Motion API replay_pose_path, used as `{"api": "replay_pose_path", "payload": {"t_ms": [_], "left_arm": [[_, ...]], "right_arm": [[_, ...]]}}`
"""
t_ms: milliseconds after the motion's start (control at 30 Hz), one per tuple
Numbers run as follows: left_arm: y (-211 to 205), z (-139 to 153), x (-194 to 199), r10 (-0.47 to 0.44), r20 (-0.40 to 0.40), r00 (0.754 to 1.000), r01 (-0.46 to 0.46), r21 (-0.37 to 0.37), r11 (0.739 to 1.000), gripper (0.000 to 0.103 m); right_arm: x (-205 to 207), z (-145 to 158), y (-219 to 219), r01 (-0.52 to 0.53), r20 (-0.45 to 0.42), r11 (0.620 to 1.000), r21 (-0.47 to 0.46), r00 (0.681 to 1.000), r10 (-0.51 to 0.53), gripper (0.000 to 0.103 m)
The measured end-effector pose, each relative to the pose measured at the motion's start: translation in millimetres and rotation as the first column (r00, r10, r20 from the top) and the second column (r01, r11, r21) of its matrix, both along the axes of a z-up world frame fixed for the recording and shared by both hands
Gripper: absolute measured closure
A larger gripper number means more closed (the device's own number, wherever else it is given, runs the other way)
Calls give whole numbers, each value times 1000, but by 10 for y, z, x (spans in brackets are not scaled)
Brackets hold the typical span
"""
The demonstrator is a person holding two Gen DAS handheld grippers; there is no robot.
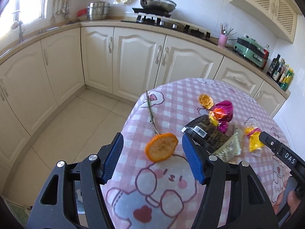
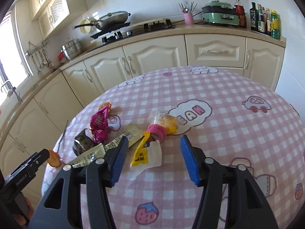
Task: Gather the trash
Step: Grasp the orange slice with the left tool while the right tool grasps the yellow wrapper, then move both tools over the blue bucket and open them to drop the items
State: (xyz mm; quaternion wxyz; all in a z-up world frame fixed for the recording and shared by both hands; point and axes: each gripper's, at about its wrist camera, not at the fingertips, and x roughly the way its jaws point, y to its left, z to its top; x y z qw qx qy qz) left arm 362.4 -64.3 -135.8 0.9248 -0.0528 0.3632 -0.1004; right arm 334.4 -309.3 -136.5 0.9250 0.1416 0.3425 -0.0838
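- Lying flat on the pink checked bench (image 1: 171,103), a dried orange slice (image 1: 161,146) is sitting between the parted, empty left tongs (image 1: 152,158).
- A thin twig (image 1: 151,112) is touching the slice's far edge.
- The right tongs (image 2: 152,158) are gaping, empty, around a yellow-and-white wrapper (image 2: 145,152).
- Magenta foil (image 2: 99,123), a dark packet (image 2: 83,144) and a pale sachet (image 2: 114,143) are crowding just left.

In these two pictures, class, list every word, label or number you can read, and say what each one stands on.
"DAS": on the right gripper's black body, seen from the left wrist.
"AN", with a first letter hidden: in a cloud print on the pink checked tablecloth.
Too small or blurred to read: the barcode on the black packet, print on the yellow wrapper, the beige sachet, the left gripper's body label.
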Motion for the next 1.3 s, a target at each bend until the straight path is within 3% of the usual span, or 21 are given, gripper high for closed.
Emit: {"api": "replay_pose_path", "payload": {"t_ms": [33,100,133,200,567,767,967,1300], "left_arm": [[-4,-30,37,-2,-11,1000,2,-3,1000,45],[-25,-68,91,-25,-26,999,24,-20,1000,61],[-40,-71,101,-46,-31,998,45,-29,999,68],[-69,-59,96,-54,-21,998,53,-13,998,72],[78,200,-177,-65,55,996,69,-83,994,79],[341,447,-471,-34,113,993,45,-102,994,79],[772,581,-756,30,145,989,-13,-117,993,79],[1670,363,-1026,192,89,977,-181,-120,976,79]], "right_arm": [[53,-47,0,-5,-19,1000,-1,1000,5,47],[107,-119,-37,-14,-47,999,39,999,16,48],[108,-136,-62,-12,-49,999,52,999,14,59],[122,-166,-70,-33,-53,996,78,998,37,74],[-145,98,45,-26,63,999,30,998,24,83],[-330,466,390,-111,142,994,17,984,107,83],[-446,691,1074,-280,183,960,23,945,271,83],[-352,453,2480,-562,115,822,94,826,552,83]]}}
